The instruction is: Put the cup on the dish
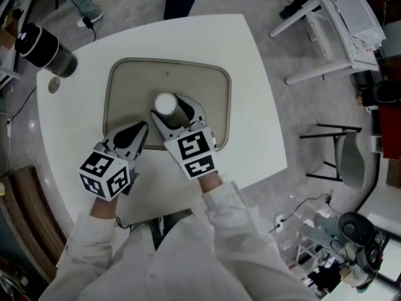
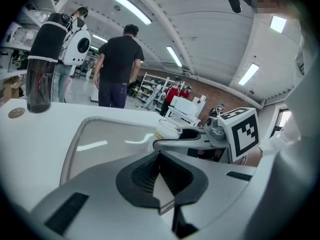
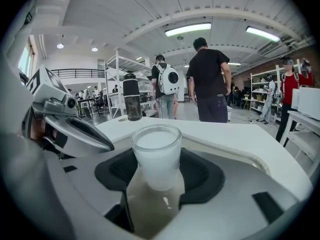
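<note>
R gripper (image 1: 174, 111) clamps cup (image 1: 165, 103) upright btwn its jaws over mid dish (image 1: 125, 83), contact w/ dish unclear, while L gripper (image 1: 135, 134) sits just beside at dish's near edge, jaws together, empty.

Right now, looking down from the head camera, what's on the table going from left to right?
Black bottle → left gripper, fingers together → cup, held in the right gripper. The tray stretches under most of them, so it gets no place in line.
</note>
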`<action>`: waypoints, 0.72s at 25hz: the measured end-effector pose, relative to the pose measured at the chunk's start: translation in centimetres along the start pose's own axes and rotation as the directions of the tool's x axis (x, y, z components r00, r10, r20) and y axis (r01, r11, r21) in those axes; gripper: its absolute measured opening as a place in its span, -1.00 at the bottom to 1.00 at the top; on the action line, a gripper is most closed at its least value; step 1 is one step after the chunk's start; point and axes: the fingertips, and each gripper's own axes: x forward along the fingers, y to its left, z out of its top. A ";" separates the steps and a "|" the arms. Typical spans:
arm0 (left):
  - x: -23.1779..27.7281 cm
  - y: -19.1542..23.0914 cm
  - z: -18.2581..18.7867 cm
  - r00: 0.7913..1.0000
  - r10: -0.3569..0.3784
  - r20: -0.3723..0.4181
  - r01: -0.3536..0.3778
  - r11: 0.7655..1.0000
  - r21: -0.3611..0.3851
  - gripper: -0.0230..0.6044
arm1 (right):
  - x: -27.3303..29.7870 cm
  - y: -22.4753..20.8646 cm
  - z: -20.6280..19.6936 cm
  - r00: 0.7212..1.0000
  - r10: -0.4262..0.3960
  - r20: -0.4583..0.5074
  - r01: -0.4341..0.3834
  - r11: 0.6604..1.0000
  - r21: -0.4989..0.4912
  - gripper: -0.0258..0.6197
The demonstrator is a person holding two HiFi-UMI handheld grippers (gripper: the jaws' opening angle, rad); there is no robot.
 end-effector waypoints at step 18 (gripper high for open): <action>0.1 1.4 0.5 0.999 0.032 0.038 -0.030 0.998 -0.049 -0.90 | 0.9 -0.6 -0.5 1.000 0.011 0.005 -0.011 0.999 0.043 -0.08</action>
